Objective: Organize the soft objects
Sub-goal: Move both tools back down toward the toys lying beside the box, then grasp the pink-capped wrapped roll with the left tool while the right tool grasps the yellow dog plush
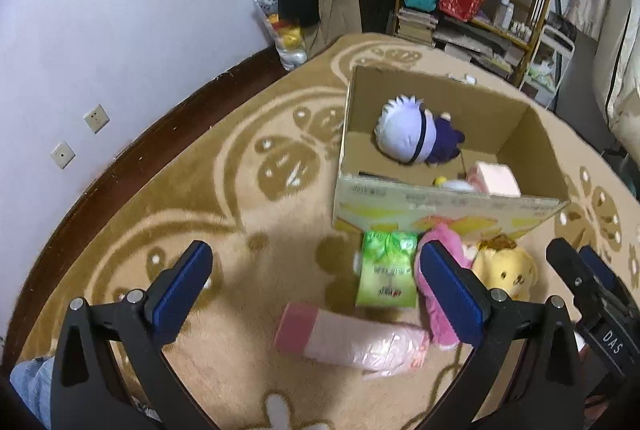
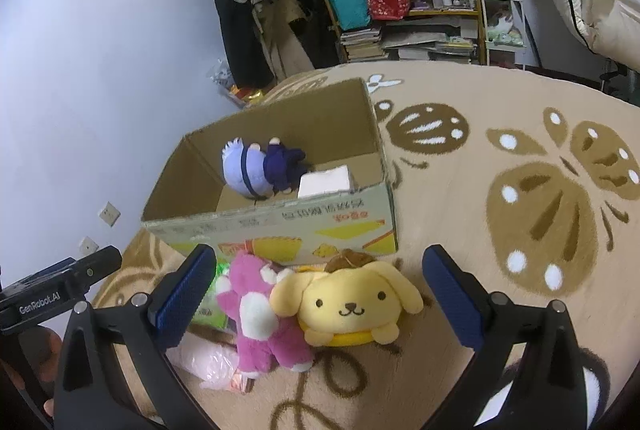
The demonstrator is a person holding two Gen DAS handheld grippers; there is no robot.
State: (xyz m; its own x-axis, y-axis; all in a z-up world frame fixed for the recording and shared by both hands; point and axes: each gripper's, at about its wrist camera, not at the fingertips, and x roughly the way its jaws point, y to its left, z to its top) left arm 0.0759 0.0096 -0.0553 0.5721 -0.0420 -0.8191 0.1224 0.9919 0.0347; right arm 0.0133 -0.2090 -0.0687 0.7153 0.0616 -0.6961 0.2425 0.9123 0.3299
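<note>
Both grippers hover over the rug (image 2: 460, 134), jaws wide apart, nothing between the pads.

Left gripper (image 1: 316, 280): jaws spread, empty. Just ahead of its right finger lies a green packet (image 1: 386, 272), flat on the rug, its far end up against the cardboard box (image 1: 440, 206). Below the packet, closer to the gripper and betw. its fingers, a pink plastic-wrapped pack (image 1: 352, 344) lies on its side. A pink plush (image 1: 444, 314) is partly hidden behind the right finger, touching the wrapped pack's end. Right of that, a yellow dog plush (image 1: 506, 272), beside the pink one. Right gripper's black body shows at the far right edge.

Right gripper (image 2: 320, 292): jaws open wide, empty. Yellow dog plush (image 2: 352, 304) sits betw. the fingers, face toward the camera, leaning on the pink plush (image 2: 260, 318) to its left. Green packet (image 2: 212, 304) is mostly hidden behind the left finger; pink wrapped pack (image 2: 204, 360) lies below it, nearer the gripper. All four are outside the box (image 2: 280, 226), just in front of its near wall.

Inside the box, ahead of both grippers: a white-haired doll (image 1: 416, 136) in dark blue clothes lying on its side, and a pale pink block (image 1: 498, 180) against the near wall, apart from the doll. Something small and yellow-white beside the block, can't tell what.
</note>
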